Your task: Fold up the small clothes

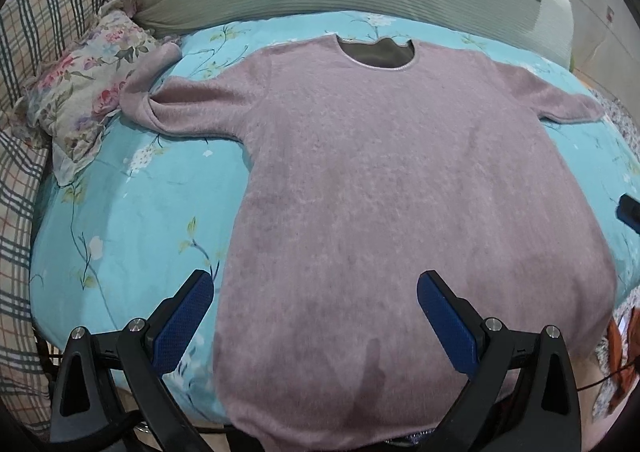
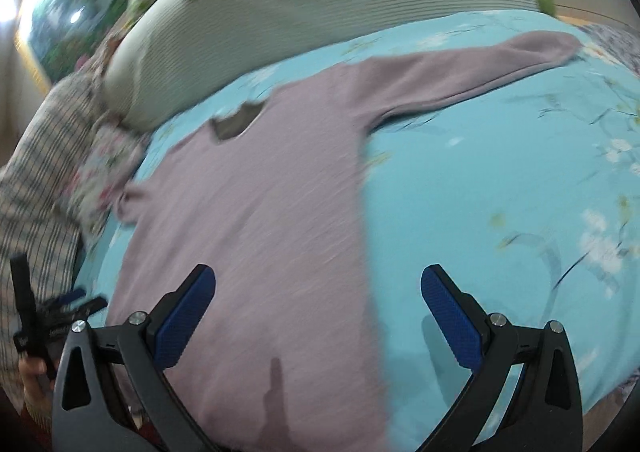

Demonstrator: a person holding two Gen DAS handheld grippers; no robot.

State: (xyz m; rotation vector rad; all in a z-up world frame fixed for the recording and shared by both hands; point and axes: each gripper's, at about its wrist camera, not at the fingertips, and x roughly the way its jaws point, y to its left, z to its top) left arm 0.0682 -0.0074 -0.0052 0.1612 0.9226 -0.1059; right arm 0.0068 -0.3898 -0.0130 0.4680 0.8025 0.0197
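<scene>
While both tongs (image 1: 314,302) (image 2: 318,298) gape wide, the mauve sweater (image 1: 360,179) lies flat (left sleeve crumpled).

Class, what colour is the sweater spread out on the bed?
Dusty pink sweater, clearest in the left wrist view.

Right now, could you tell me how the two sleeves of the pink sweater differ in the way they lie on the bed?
The left sleeve is crumpled and bent, its cuff end resting against the floral pillow; the right sleeve lies stretched out straight. The left sleeve bunches at the shoulder, while the right sleeve lies flat on the blue sheet. Both belong to the same sweater and neither is folded in yet.
</scene>
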